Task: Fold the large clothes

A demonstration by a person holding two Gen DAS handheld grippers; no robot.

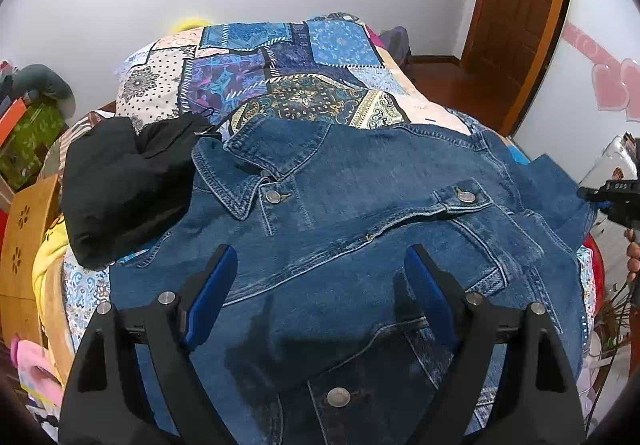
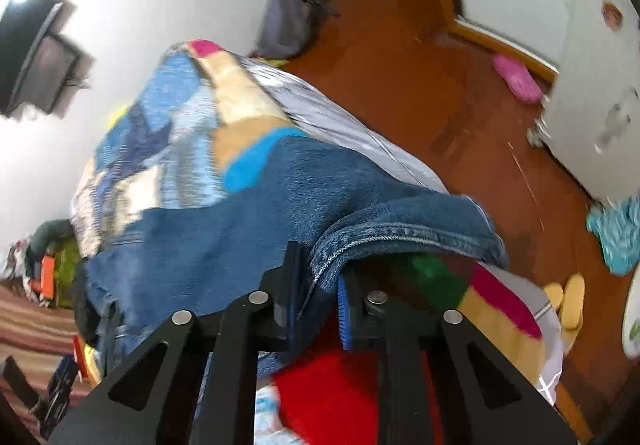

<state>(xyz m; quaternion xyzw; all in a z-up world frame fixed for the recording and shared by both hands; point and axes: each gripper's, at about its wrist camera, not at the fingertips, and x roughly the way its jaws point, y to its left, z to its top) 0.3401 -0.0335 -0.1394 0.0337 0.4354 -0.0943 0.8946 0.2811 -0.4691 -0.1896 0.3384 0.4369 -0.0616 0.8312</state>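
A blue denim jacket [image 1: 360, 237] lies front up on the bed, collar toward the far left, buttons closed. My left gripper [image 1: 320, 269] is open and empty, hovering just above the jacket's chest. My right gripper [image 2: 320, 277] is shut on a seamed denim edge of the jacket [image 2: 400, 237] at the bed's right side, and lifts it a little. It also shows in the left wrist view [image 1: 612, 197] at the far right edge. The right wrist view is motion-blurred.
A black garment [image 1: 124, 185] lies bunched beside the collar on the left. A patchwork quilt [image 1: 280, 77] covers the bed. A wooden cabinet [image 1: 24, 241] stands left of the bed. Wooden floor with pink slippers [image 2: 516, 79] and a grey bag [image 2: 286, 21] lies to the right.
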